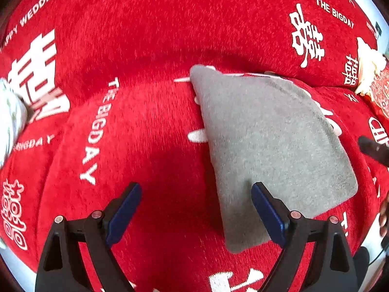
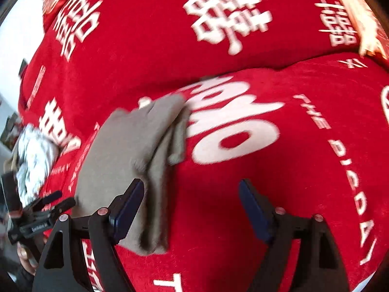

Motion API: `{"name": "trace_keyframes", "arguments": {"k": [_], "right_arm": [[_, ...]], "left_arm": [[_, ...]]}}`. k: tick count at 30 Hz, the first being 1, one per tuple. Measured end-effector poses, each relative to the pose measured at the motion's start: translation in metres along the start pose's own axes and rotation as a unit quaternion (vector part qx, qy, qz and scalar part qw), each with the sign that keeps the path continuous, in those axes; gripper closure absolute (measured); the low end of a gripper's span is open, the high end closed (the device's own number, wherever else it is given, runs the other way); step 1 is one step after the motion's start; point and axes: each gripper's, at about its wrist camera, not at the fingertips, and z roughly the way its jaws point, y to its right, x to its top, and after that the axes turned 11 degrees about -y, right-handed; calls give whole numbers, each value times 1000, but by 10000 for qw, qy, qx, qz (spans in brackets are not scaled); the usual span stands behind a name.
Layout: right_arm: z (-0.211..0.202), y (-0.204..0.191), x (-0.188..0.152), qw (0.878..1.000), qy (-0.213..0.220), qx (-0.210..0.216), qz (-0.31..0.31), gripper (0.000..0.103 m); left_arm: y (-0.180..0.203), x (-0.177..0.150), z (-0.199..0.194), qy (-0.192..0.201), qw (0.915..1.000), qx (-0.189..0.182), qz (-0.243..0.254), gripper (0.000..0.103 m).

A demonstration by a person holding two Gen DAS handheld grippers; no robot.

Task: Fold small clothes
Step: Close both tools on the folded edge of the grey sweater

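A folded grey garment [image 1: 272, 146] lies flat on the red printed cover [image 1: 136, 56]. My left gripper [image 1: 195, 202] is open above the cover, its right finger over the garment's near left edge, with nothing between the jaws. In the right wrist view the same grey garment [image 2: 131, 155] shows layered edges on its right side. My right gripper [image 2: 192, 202] is open, its left finger over the garment's right edge, and only red cover [image 2: 243, 36] lies between the jaws. The left gripper [image 2: 52, 203] shows at the left edge of that view.
A white patterned cloth bundle [image 1: 9, 119] lies at the far left of the cover, also seen as a bundle [image 2: 34, 160] in the right wrist view. A cream and red item [image 1: 369, 75] sits at the right. A hand [image 1: 384, 216] shows at the right edge.
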Motion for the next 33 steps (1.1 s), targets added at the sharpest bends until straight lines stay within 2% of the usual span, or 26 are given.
{"name": "trace_keyframes", "arguments": {"k": [5,10,13,17,19,22,23,24,27,29,33], "right_arm": [[0,6,19,9995,72,-118,269,15],[21,-6,33,9996,-199,46,200,13],[35,-14,41,9992,-320,211,148,13],[67,-21,52,9958,-731,487,261,13],[80,-27,56,9945,-895,508,192,13],[104,-38,61,9913,-1179,586,84,11],[111,-41,64,9909,-1200,603,45,3],[114,-45,66,9910,-1170,648,-52,0],[124,-60,69,9915,-1180,305,-458,0],[126,-64,70,9906,-1230,203,-567,0],[126,-57,72,9895,-1339,376,-390,0]], "left_arm": [[3,17,0,51,9999,101,127,10],[3,43,18,-214,9997,-119,45,10],[-2,59,30,-391,9979,-504,-117,10],[0,75,42,-551,9952,-770,-231,10],[3,82,52,-712,9920,-1015,-240,10],[8,89,69,-929,9859,-1357,-308,10],[9,91,74,-995,9833,-1485,-334,10],[10,93,81,-1091,9795,-1645,-401,10],[7,95,97,-1271,9681,-2058,-659,10],[9,96,96,-1209,9695,-2054,-575,10],[14,99,97,-1168,9723,-1993,-362,7]]}}
